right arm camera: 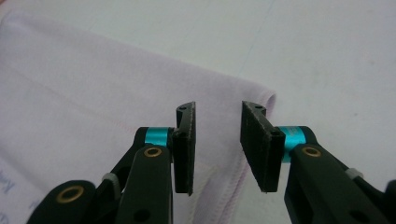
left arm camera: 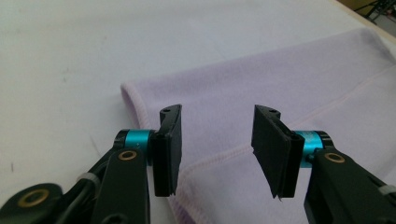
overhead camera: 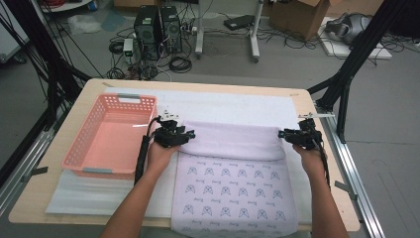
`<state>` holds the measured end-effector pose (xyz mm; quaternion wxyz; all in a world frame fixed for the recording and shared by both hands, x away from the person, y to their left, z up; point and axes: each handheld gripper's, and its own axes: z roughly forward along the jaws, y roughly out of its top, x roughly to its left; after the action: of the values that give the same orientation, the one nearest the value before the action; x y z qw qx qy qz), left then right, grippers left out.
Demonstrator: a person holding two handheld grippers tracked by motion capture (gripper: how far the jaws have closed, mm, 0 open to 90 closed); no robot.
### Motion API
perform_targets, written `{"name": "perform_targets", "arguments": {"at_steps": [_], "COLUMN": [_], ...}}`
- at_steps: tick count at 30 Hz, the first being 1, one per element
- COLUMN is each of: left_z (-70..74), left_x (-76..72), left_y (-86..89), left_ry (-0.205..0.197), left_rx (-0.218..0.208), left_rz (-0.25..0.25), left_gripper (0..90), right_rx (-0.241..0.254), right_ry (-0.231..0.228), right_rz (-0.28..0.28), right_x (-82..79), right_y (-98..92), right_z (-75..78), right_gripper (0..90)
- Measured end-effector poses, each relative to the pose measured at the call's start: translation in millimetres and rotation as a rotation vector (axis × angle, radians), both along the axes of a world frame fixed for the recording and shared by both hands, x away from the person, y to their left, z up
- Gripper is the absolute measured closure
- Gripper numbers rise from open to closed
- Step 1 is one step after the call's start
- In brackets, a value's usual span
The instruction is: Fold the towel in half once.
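The left tongs stand half open with nothing gripped, poised over the left end of the folded band of the lilac towel, and the right tongs stand narrower, also empty, over its right corner. The towel lies on the white mat in the middle of the surface, its far part folded back into a plain band over the printed near part, with bare mat beyond the fold and a pink basket just beside the left tongs. The cloth is soft and fleecy with a stitched hem and rounded folded ends; the basket is perforated plastic.
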<state>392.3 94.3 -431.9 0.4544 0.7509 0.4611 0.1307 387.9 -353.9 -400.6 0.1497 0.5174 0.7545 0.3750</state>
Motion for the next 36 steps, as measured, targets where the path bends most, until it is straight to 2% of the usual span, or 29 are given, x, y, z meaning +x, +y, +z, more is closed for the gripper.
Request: {"name": "perform_targets", "arguments": {"at_steps": [2,3,5,7,10,12,17,21,22,24,26,32,36], "left_z": [-3.7,-5.2,-8.4,-12.8,-14.8,-14.1,-13.2,-13.6,-12.7,-11.3,-9.4,-6.1,-13.0], "left_x": [-0.4,-1.7,-5.5,-6.7,-10.8,-13.7,-22.2,-31.2,-35.4,-40.7,-46.6,-71.3,-88.0], "left_y": [-0.6,-2.3,-4.4,-5.5,-4.1,-4.8,-3.1,0.5,1.2,2.6,4.3,8.5,11.9], "left_ry": [0.030,0.043,0.029,0.052,0.037,0.027,0.007,0.008,-0.012,-0.022,-0.031,-0.092,-0.097], "left_rx": [0.037,0.044,0.052,0.067,0.061,0.066,0.044,0.026,0.023,0.013,0.001,-0.046,-0.060], "left_rz": [-0.010,-0.014,-0.015,-0.024,-0.021,-0.033,-0.038,-0.052,-0.056,-0.062,-0.072,-0.106,-0.126], "left_gripper": [51.7,54.7,62.0,65.9,74.4,82.4,84.1,84.7,84.7,84.8,84.8,84.6,84.7], "right_rx": [-0.027,-0.030,-0.042,-0.034,-0.037,-0.033,-0.025,-0.008,0.000,0.028,0.029,0.045,0.045], "right_ry": [0.012,0.019,0.052,0.074,0.091,0.089,0.065,0.042,0.036,0.029,0.027,-0.002,-0.010], "right_rz": [0.014,0.016,0.007,0.004,0.016,0.020,0.029,0.031,0.033,0.032,0.036,0.039,0.046], "right_x": [-2.6,-3.3,-4.4,-6.7,-10.0,-13.3,-21.8,-32.2,-35.1,-42.0,-48.6,-70.3,-90.0], "right_y": [4.8,5.9,6.7,6.7,6.3,4.9,1.6,-3.2,-4.5,-6.9,-8.8,-10.1,-12.5], "right_z": [-2.6,-4.7,-12.9,-20.8,-27.2,-29.5,-27.4,-25.3,-25.3,-26.2,-29.0,-31.9,-37.1], "right_gripper": [67.1,67.4,68.0,70.0,82.5,86.0,86.8,86.8,86.8,86.8,86.9,86.9,86.9]}}
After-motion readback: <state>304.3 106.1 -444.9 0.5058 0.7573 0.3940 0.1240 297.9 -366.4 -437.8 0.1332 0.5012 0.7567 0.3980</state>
